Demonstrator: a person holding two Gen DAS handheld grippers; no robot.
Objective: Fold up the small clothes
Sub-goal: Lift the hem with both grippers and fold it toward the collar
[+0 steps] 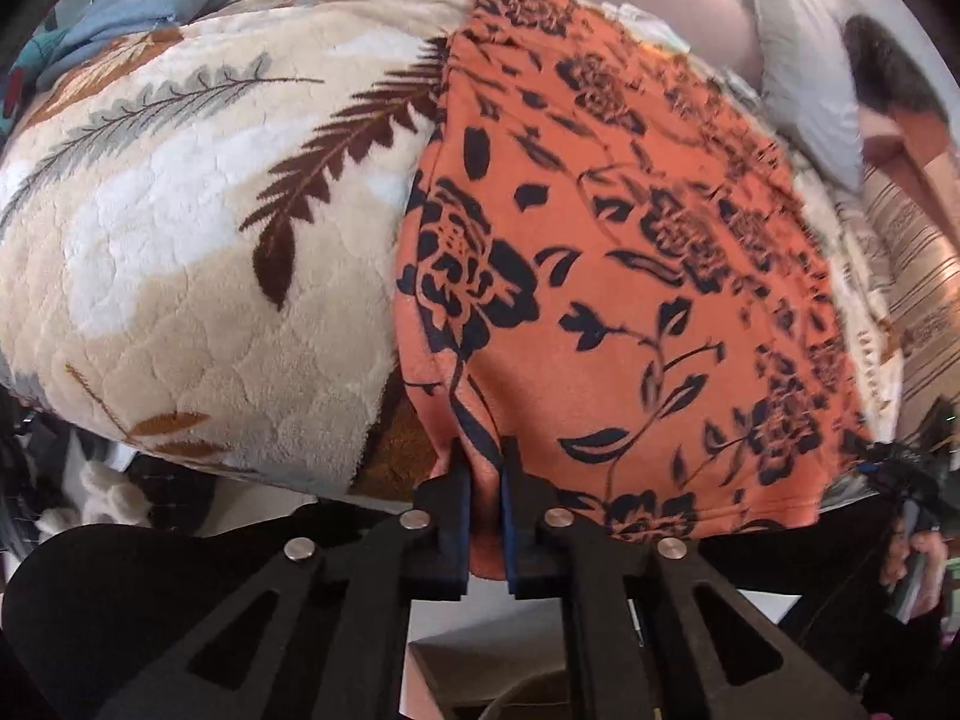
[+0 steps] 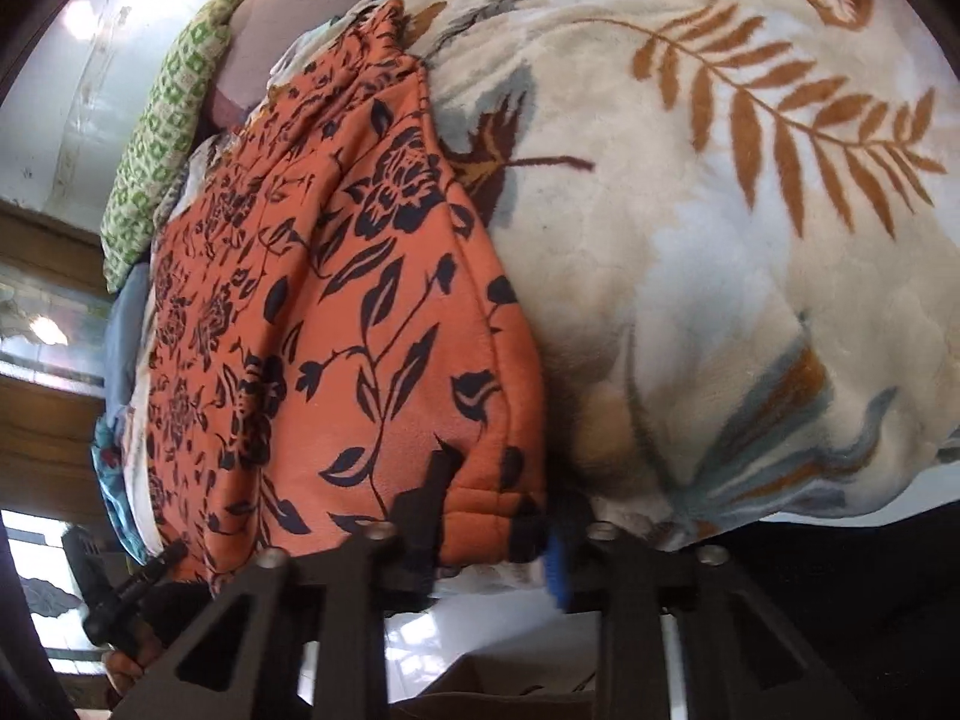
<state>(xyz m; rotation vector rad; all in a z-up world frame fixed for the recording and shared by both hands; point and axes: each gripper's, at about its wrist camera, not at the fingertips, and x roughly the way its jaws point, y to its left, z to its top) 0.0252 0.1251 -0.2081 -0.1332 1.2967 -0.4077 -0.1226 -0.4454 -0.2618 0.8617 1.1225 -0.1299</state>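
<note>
I am seeing 1 orange cloth (image 1: 630, 300) with dark flowers on it. I am counting 1 fluffy cream blanket (image 1: 180, 252) with leaves under it. I am working 2 grippers, 1 left gripper (image 1: 485, 462) and 1 right gripper (image 2: 498, 516). I am also spotting 1 green and white pillow (image 2: 168, 138), 1 grey pillow (image 1: 804, 90) and 1 blue cloth (image 1: 150, 0).

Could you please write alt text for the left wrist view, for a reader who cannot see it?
The left gripper is shut on the near edge of an orange garment with a dark floral print, its jaws pinching the cloth. The garment lies spread on a cream blanket patterned with brown and grey leaves.
</note>
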